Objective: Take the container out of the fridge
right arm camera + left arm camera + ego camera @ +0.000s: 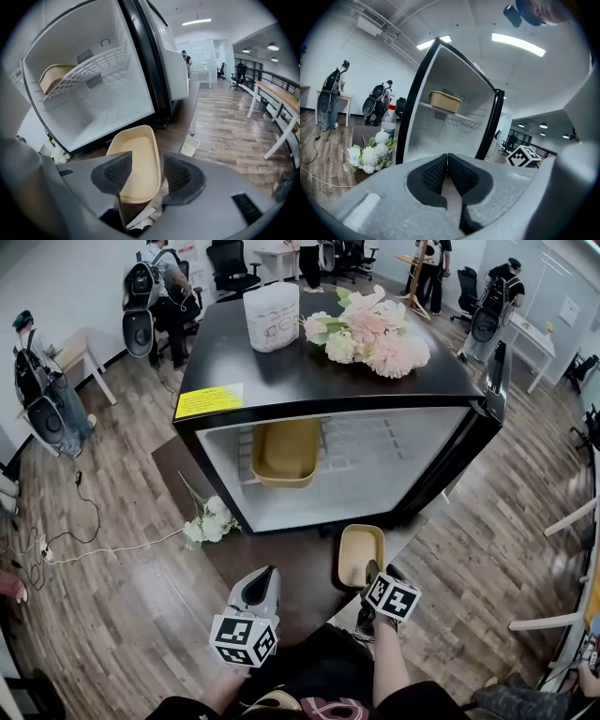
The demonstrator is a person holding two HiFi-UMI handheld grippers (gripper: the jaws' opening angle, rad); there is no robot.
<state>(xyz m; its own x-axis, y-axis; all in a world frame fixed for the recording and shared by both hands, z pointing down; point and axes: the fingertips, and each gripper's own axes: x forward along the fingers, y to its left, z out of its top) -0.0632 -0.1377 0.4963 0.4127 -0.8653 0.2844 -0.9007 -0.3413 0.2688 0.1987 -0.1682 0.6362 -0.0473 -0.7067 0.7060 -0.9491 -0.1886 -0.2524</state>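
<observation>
The black mini fridge [319,390] stands open. One tan container [284,451] sits on its wire shelf, also seen in the left gripper view [444,101] and the right gripper view [54,77]. A second tan container [361,554] rests on the dark low surface in front of the fridge. My right gripper [375,579] is open right behind it. In the right gripper view the near rim of that container [138,159] lies between the spread fingers of the right gripper [146,171], with gaps on both sides. My left gripper [258,589] hangs to the left, shut and empty [448,161].
The fridge door [494,381] swings out to the right. Pink flowers [370,334] and a paper roll [271,317] sit on top. White flowers [208,519] and a water bottle [388,123] lie left of the fridge. A small white basket [190,145] sits on the floor. People stand at the back.
</observation>
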